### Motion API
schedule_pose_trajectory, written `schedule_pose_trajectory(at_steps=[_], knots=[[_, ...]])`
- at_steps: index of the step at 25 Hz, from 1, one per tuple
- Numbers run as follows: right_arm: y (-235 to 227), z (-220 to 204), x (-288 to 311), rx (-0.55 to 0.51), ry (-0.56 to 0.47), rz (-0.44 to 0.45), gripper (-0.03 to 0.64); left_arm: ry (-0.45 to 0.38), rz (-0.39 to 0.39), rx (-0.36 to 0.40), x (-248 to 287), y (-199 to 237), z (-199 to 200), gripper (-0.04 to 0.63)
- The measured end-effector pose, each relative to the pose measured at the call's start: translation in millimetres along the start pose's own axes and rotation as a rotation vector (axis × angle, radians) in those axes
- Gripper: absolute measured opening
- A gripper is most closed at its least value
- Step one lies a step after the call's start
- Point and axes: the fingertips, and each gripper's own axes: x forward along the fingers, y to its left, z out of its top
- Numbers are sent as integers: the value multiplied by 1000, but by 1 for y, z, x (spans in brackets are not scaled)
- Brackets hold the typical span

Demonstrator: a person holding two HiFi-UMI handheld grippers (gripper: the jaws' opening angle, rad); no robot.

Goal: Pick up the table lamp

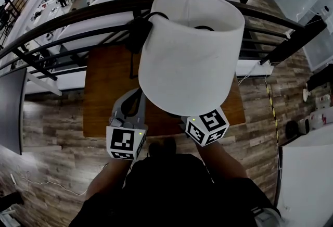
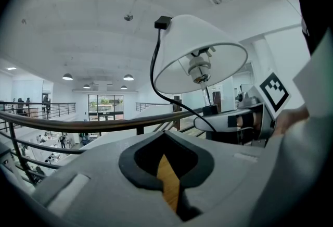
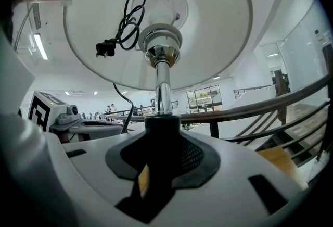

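Table lamp (image 1: pixel 190 59) stands upright above the wooden worktop (image 1: pixel 104 93), its long axis vertical. The right gripper (image 3: pixel 160 135) already has it: its fingers pinch the black collar at the foot of the chrome stem (image 3: pixel 163 83), with the shade (image 3: pixel 218 23) straight up at 12 o'clock. The left gripper (image 1: pixel 130 109) sits just beside at 9 o'clock, fingers pressed together on nothing. Whether the base has cleared the worktop is hidden. The right hand is the nearer, so the lift should go straight up along the stem.
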Motion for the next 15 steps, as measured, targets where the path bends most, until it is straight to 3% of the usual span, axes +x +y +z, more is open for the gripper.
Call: schedule_pose_trajectory(at_steps=[15], knots=[[7, 4, 1, -10, -1, 3, 133, 10, 1, -8, -5, 8, -5, 5]])
